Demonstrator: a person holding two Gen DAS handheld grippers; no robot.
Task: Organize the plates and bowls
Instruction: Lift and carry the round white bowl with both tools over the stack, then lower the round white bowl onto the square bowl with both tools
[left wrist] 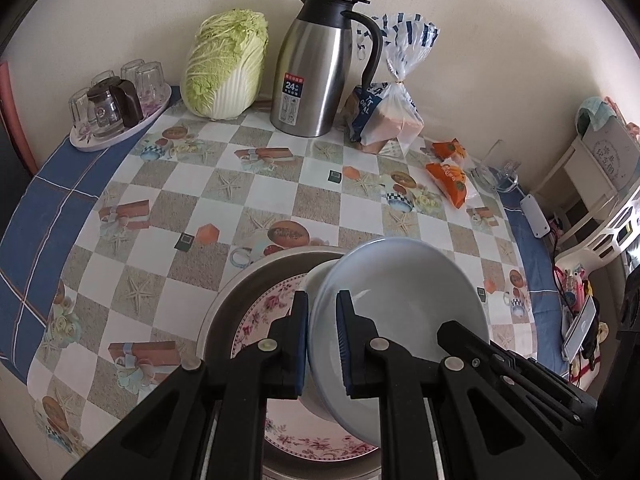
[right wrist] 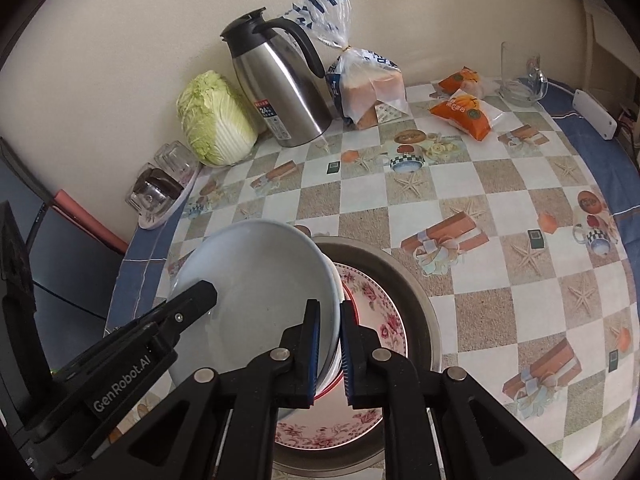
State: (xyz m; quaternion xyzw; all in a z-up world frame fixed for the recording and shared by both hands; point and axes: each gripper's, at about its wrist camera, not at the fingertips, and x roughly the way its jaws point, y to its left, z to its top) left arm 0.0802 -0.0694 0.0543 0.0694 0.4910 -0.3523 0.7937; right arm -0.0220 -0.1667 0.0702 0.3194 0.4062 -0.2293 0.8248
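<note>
A: Left wrist view, read left to right. Outside your left jaw lies the metal basin point(left wrist: 224, 304), holding the floral plate point(left wrist: 260, 316); both sit beneath and behind the fingers. Your left gripper point(left wrist: 322, 336) has its jaws drawn nearly together, pinching the near rim of the pale blue bowl point(left wrist: 400, 280), one blue pad inside the rim and one outside. Beyond the right jaw the bowl's hollow tilts up and away, and the other gripper's black finger reaches in from the lower right.

B: And the right wrist view?

A: Left of the jaws, the same pale blue bowl point(right wrist: 256, 276) fills the frame, with your left gripper's finger point(right wrist: 192, 300) resting on its far side. Your right gripper point(right wrist: 330, 340) is likewise nearly closed, nipping the bowl's rim together with a second white rim nested just under it. To the right of the jaws lie the floral plate point(right wrist: 376, 304) and the basin wall point(right wrist: 416, 304).

B: Why two grips?

A: Opposite rim holds appear to keep the tilted bowl steady over the basin. Whether it is being lifted out or set in, I cannot tell.
</note>
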